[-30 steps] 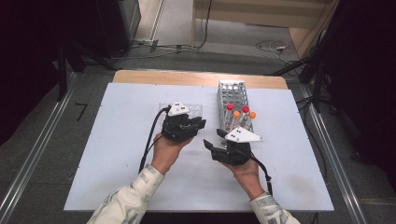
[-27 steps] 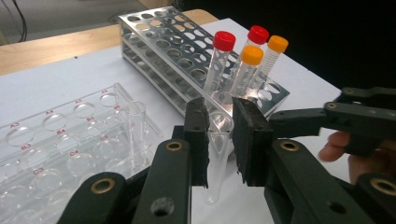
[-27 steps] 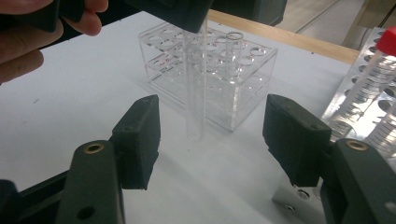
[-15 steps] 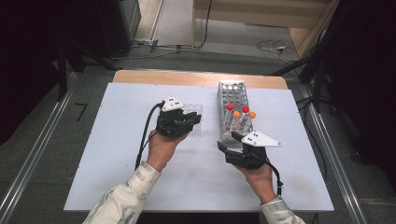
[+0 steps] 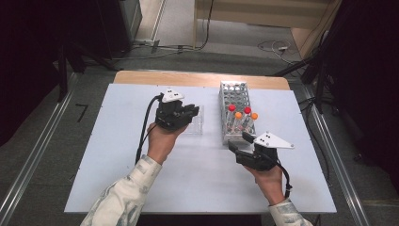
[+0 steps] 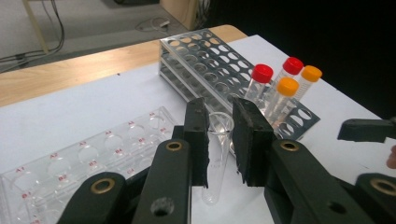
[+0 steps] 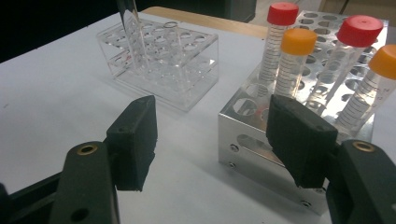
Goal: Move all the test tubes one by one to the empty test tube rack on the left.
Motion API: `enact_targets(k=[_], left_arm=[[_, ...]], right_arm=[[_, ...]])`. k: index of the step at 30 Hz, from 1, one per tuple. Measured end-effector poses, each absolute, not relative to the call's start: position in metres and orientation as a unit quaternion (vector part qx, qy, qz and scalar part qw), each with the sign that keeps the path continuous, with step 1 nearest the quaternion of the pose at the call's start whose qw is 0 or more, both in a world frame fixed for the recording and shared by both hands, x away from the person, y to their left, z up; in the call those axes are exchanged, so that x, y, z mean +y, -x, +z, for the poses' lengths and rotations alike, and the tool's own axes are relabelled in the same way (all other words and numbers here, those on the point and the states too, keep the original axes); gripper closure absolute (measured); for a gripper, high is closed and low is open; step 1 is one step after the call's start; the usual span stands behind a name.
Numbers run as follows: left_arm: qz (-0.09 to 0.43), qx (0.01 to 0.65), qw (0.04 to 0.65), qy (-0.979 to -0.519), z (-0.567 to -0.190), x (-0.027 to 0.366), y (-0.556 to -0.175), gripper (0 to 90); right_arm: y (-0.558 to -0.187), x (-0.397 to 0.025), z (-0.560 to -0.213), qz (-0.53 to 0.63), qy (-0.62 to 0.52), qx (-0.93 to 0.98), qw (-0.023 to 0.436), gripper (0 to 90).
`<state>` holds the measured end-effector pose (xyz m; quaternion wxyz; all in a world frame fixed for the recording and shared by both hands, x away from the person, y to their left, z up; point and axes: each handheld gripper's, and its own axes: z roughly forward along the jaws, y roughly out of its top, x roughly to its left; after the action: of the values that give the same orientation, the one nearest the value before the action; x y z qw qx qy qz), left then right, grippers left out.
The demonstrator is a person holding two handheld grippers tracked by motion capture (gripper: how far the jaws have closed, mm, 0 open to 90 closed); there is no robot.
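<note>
The left gripper (image 6: 219, 140) is clamped on a clear uncapped tube (image 6: 215, 158). The tube's long axis runs near upright between the pads, open mouth up and rounded tip down, and it is held above the clear plastic rack (image 5: 196, 123) on the white table (image 5: 117, 155). The right gripper (image 7: 210, 140) stands released with jaws wide apart, holding nothing, just beside the near end of the metal rack (image 5: 235, 101), which carries four capped tubes (image 5: 242, 115).
</note>
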<state>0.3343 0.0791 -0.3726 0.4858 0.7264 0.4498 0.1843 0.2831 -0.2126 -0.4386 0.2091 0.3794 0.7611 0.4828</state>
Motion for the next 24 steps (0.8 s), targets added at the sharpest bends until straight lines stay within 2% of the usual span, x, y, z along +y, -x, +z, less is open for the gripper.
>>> enact_targets(k=[11, 17, 24], left_arm=[[0.205, 0.470, 0.484, -0.709, -0.367, 0.088, -0.350, 76.7], [0.229, 0.470, 0.469, -0.712, -0.370, 0.087, -0.356, 76.6], [0.228, 0.468, 0.467, -0.714, -0.375, 0.082, -0.361, 76.6]], right_arm=[[-0.283, -0.215, -0.438, 0.485, -0.381, 0.759, 0.208, 32.1], [-0.283, -0.215, -0.437, 0.488, -0.382, 0.757, 0.209, 32.2], [-0.283, -0.216, -0.437, 0.488, -0.383, 0.756, 0.211, 32.3]])
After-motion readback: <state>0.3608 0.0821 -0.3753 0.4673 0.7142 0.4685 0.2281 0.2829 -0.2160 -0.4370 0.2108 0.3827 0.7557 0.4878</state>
